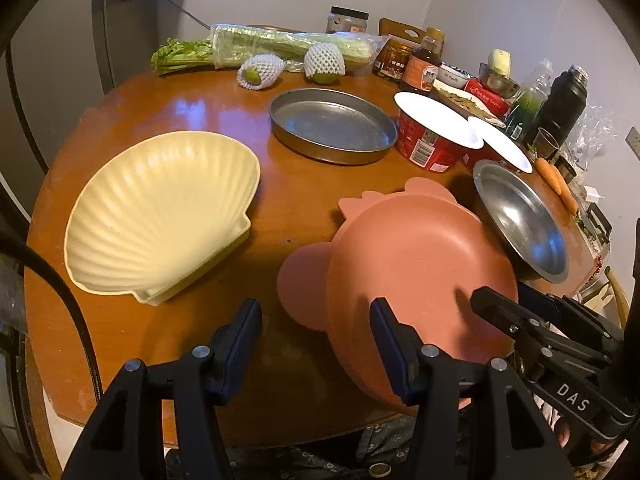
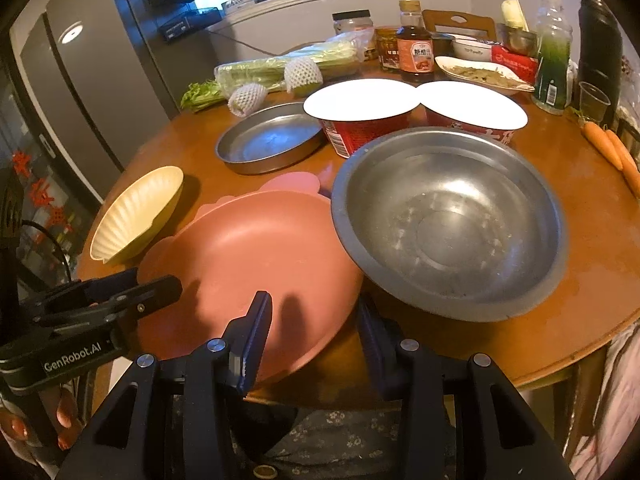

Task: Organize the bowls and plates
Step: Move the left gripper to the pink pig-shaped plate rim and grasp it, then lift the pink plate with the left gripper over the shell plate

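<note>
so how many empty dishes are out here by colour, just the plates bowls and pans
cream shell dish: 1
pink dish: 1
metal, the flat pan and the round bowl: 2
total: 4

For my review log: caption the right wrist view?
Open right claw straddles pink plate rim beside steel bowl.
</note>
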Action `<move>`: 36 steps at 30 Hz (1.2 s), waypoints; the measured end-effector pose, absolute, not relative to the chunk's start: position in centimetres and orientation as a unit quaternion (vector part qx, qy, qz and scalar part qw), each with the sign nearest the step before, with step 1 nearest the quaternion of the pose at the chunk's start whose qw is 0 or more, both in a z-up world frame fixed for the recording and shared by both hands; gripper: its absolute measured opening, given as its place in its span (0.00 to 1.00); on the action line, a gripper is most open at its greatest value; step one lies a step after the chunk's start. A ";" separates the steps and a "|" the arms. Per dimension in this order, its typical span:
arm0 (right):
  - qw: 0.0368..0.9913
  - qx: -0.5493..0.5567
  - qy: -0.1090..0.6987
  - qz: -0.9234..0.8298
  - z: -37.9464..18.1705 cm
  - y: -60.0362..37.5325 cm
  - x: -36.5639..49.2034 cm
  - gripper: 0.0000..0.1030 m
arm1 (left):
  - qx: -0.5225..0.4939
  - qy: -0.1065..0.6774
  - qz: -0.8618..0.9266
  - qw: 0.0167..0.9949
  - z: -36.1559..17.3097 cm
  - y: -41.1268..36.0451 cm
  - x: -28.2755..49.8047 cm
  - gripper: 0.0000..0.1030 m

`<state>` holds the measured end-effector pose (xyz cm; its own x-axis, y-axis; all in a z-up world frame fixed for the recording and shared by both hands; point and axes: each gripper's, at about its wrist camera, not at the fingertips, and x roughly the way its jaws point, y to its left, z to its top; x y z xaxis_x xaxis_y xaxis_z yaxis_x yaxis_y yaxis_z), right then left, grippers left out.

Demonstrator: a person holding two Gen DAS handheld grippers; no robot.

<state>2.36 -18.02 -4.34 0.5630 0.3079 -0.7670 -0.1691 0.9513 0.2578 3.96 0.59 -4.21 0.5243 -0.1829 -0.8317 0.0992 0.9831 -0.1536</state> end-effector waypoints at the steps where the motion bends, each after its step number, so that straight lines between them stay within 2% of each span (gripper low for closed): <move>1: 0.882 0.076 0.445 0.137 -4.4 -17.9 2.5 0.43 | -0.047 0.482 -0.086 0.871 -4.3 0.5 4.0 0.54; 15: 0.890 0.052 0.428 0.150 -4.1 -16.1 2.3 0.35 | -0.052 0.461 -0.092 0.881 -3.9 0.7 3.3 0.52; 36: 0.909 0.026 0.372 0.184 0.5 -12.7 1.3 0.34 | -0.066 0.398 -0.056 0.913 0.7 4.4 1.2 0.52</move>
